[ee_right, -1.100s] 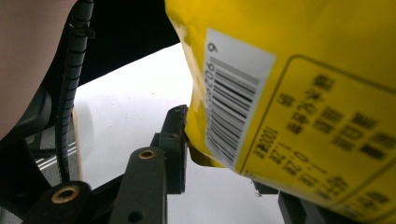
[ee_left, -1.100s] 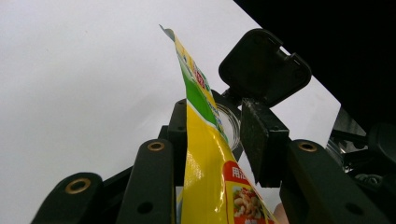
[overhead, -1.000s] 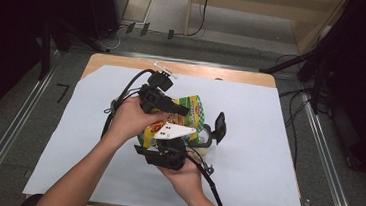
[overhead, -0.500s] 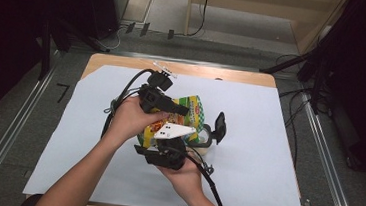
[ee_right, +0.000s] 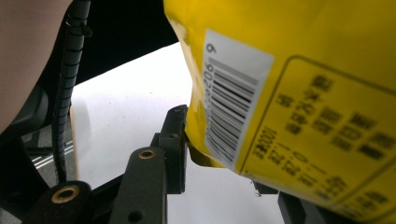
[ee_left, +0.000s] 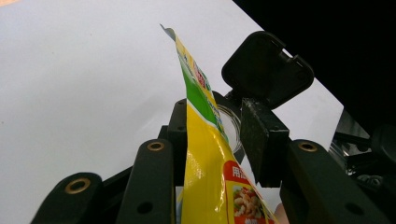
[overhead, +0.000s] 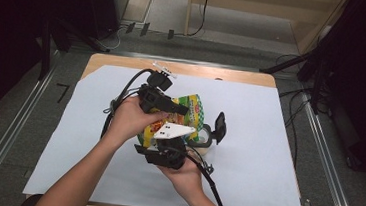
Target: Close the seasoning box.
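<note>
We see a wooden surface [overhead: 253,78] covered almost wholly by a pale sheet [overhead: 263,140], its bare wood showing along the far edge. Grey floor [overhead: 12,133] lies around it, with metal rails [overhead: 324,160] running along both sides. Black cables [overhead: 201,14] trail over the floor beyond the far edge.

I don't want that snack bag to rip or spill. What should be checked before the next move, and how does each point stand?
1. Left claw on the snack bag: bag edge sits between the jaws; whether the pads press it, cannot tell.
2. Right claw on the bag: barcode corner at its jaw; firm grip, cannot tell.
3. Bag clear of the white table cover: ok, held up.
4. Bag top torn open: cannot tell.
5. Glass jar with black lid beside the bag: close, not ok for wide swings.
</note>
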